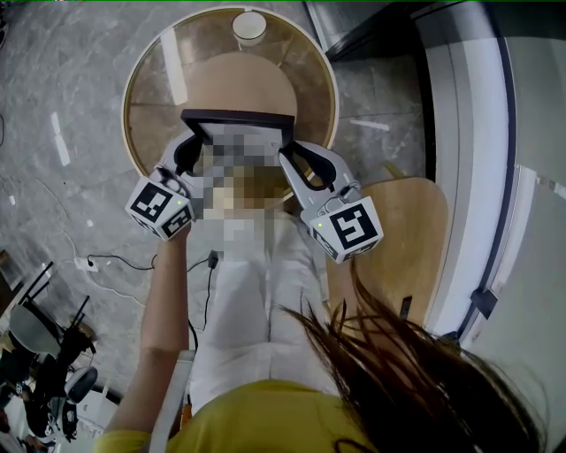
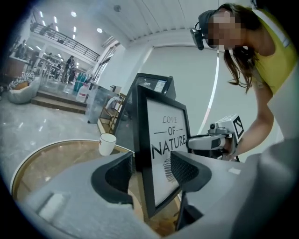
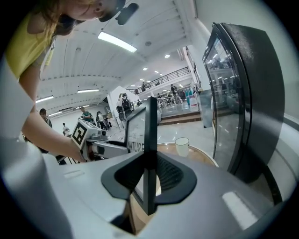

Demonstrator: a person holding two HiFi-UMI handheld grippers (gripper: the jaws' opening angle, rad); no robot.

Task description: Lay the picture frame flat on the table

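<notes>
A black picture frame (image 1: pixel 237 117) with a white print reading "LOVE OF NATURE" stands upright on the round glass-topped table (image 1: pixel 150 97). My left gripper (image 1: pixel 190 146) is at the frame's left side. In the left gripper view the frame (image 2: pixel 166 154) sits between the jaws of my left gripper (image 2: pixel 152 170), which is open with a gap at each pad. My right gripper (image 1: pixel 296 155) is at the frame's right side. In the right gripper view my right gripper (image 3: pixel 149 175) is shut on the frame's thin edge (image 3: pixel 150 140).
A white cup (image 1: pixel 249 26) stands at the table's far edge, beyond the frame. A wooden chair seat (image 1: pixel 407 239) is to the right of the person's legs. A tall dark glass cabinet (image 3: pixel 243 102) rises at the right. Cables (image 1: pixel 106 261) lie on the floor.
</notes>
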